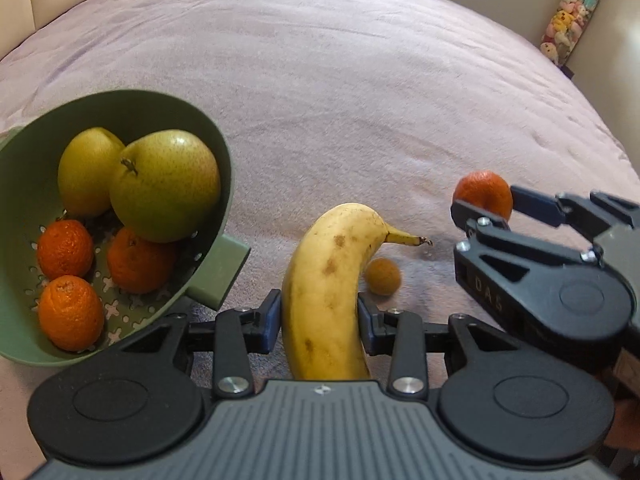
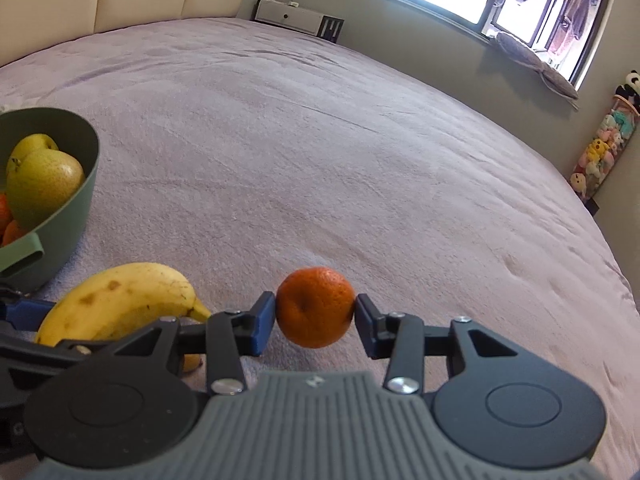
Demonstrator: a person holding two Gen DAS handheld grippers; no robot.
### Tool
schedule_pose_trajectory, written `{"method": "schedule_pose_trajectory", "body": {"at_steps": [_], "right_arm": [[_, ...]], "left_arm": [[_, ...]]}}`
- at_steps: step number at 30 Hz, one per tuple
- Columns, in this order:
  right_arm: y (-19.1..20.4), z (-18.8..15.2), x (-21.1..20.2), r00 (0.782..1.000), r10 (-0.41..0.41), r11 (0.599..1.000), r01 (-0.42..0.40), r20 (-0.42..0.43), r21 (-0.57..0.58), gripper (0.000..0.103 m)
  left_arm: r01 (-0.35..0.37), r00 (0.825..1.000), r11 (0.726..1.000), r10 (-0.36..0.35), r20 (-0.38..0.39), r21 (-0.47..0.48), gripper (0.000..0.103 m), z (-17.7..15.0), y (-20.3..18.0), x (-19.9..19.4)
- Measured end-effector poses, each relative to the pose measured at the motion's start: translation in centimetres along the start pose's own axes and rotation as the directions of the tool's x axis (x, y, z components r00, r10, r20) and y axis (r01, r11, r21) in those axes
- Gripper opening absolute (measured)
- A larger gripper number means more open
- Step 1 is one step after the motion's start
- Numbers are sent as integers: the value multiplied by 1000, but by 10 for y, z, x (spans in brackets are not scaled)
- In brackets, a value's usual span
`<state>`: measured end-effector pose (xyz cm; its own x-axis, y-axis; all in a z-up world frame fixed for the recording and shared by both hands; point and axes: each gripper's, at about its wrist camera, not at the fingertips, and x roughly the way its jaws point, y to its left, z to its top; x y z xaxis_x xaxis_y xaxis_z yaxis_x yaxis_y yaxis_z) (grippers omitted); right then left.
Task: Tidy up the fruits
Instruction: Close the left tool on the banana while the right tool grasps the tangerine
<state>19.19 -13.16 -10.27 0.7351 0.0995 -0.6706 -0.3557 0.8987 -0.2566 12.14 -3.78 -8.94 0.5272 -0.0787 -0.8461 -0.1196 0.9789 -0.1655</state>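
The left gripper (image 1: 319, 320) pinches the banana (image 1: 326, 292) at lower centre, while the right gripper (image 2: 315, 318) clamps a tangerine (image 2: 315, 307), apparently lifted off the blanket (image 2: 320, 140). Carry each over the green colander (image 1: 218, 184) at left, lowering gently onto the pears (image 1: 164, 184) before letting go.

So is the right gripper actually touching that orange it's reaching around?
Touching. In the right wrist view both blue pads of the right gripper press the sides of the orange, with no gap showing on either side.

You see a matt plastic colander (image 1: 224, 184), a plush cloth bedspread (image 1: 340, 100), a dimpled mandarin (image 2: 315, 307) and a smooth, brown-flecked banana (image 1: 326, 292).
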Motion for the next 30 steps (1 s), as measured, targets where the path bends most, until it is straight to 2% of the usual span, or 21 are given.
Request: {"method": "schedule_pose_trajectory", "body": {"at_steps": [11,19,30], "right_arm": [[-5,-12,-53,999,-53,998,53,4,31,41],[0,-16,-85,997,-68,997,67,23,40,41],[20,11,-117,994,-31,999,28,110,23,41]], "left_arm": [[61,997,997,-63,49,40,43,-4,-2,-46],[109,987,991,-117,113,72,43,-4,8,-88],[115,976,993,-112,184,-5,43,22,46,-124]]}}
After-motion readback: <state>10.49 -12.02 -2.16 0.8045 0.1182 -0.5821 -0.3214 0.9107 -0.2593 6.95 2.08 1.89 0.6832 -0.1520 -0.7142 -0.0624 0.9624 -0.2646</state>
